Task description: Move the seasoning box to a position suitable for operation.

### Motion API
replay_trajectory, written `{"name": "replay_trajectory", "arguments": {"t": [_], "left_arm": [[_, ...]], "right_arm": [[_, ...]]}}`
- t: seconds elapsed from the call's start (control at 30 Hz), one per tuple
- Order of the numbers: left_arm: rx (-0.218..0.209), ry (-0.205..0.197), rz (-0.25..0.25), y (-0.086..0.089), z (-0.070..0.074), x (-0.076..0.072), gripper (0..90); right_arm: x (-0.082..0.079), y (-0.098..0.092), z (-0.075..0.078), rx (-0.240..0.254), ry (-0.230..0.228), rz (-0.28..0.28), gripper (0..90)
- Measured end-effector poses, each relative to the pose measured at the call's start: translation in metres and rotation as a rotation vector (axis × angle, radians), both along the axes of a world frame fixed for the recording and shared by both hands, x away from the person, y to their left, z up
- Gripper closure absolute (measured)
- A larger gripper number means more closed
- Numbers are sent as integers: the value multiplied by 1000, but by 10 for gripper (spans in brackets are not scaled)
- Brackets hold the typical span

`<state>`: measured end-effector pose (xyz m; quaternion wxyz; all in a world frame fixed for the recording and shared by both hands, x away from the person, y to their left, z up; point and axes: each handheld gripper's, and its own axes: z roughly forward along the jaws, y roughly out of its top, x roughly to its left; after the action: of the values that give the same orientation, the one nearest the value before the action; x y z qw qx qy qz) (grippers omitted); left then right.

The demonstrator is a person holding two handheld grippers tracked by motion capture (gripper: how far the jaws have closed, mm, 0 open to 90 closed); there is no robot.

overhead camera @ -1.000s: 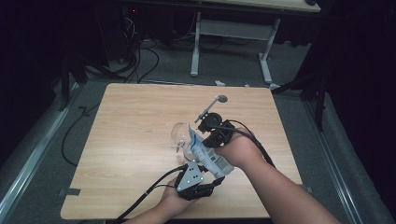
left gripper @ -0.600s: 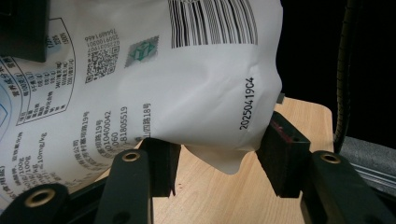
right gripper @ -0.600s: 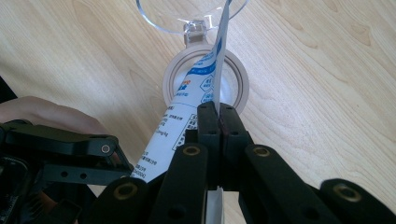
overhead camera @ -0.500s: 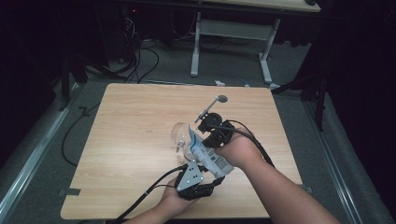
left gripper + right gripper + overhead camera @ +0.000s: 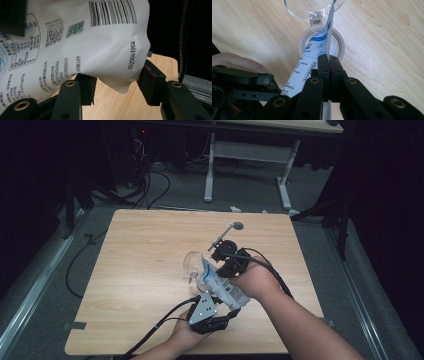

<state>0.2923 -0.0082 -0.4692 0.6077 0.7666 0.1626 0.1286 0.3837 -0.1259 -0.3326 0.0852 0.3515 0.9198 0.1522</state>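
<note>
A light wooden table [image 5: 150, 270] fills the centre of the high view, on a grey floor [image 5: 360, 270] in a dark room. Beyond its far edge, at the top of the frame, black cables [image 5: 150, 185] lie loose on the floor beside the white legs of a second table [image 5: 245, 170].

Near the table's front edge, low in the frame, the left hand-held gripper [image 5: 220, 312] meets the lower end of a white printed pouch [image 5: 222, 287]. In the left gripper view its jaws stand apart on either side of the pouch's [image 5: 75, 45] bottom corner, and whether they press it cannot be told.

Farther in, the right hand-held gripper [image 5: 226, 265] is clenched on the pouch's upper edge; the right gripper view shows its jaws closed flat on the thin sheet [image 5: 312, 62]. The pouch's tip points at a clear round container [image 5: 314, 7] with a beige ring [image 5: 320, 43] lying on the table [image 5: 387, 37].
</note>
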Motion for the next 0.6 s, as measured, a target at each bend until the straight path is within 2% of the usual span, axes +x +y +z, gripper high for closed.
{"name": "replay_trajectory", "arguments": {"t": [0.6], "left_arm": [[-2, -5, 2, -1, 2, 1, 528]], "right_arm": [[1, -1, 1, 1, -2, -4, 898]]}}
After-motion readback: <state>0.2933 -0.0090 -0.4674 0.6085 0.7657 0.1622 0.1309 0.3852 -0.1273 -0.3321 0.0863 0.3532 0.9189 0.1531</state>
